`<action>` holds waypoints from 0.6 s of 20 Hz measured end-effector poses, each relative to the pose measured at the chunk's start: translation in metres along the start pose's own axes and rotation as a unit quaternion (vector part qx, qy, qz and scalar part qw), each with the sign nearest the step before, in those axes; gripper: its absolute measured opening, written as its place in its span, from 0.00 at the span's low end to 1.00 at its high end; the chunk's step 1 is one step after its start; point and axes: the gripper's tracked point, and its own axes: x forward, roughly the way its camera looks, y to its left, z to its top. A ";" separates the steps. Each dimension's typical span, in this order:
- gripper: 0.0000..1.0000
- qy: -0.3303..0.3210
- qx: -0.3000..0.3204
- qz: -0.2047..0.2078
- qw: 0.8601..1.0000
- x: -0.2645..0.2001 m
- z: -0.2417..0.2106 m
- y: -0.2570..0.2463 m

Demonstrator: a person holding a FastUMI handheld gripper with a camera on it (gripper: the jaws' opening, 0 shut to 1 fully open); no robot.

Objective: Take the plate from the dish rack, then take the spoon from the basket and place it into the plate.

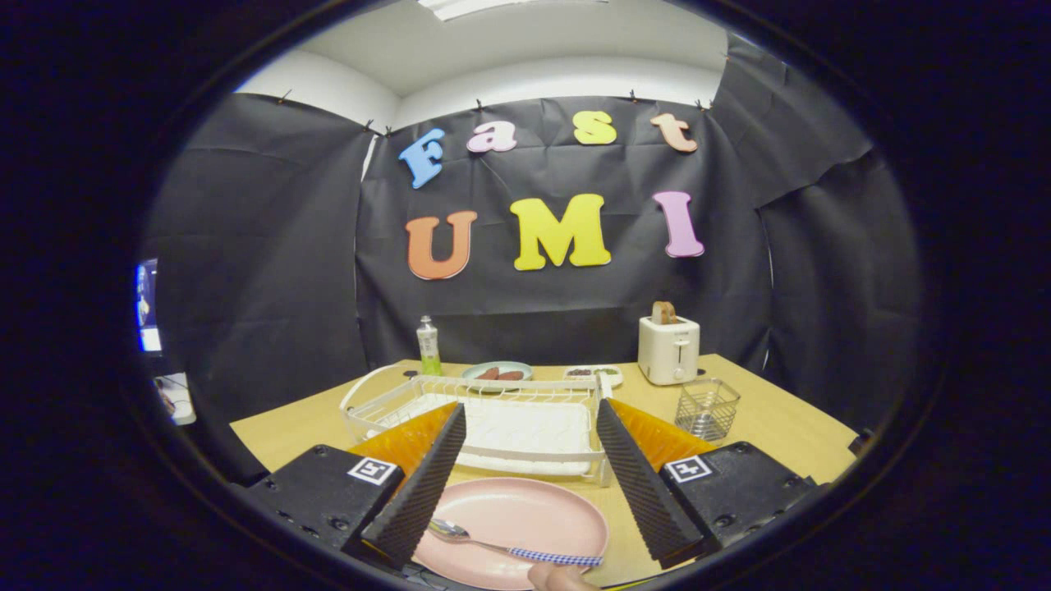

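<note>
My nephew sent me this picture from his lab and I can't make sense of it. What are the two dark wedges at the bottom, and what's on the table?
The wedges are the two fingers of a hand-held gripper; the camera rides on it, looking forward. The fingers are open and hold nothing. Between them lies a pink plate with a spoon on it, and a fingertip touches the spoon's handle. Beyond stand a white dish rack, a wire basket, a toaster, a bottle and two small dishes of food.

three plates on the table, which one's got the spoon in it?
The pink plate between the open jaws of the gripper, in front of the dish rack; the spoon lies in it. The two small plates beyond the rack hold food.
</note>
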 end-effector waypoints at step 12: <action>1.00 -0.017 0.007 -0.082 0.996 -0.040 0.080 -0.048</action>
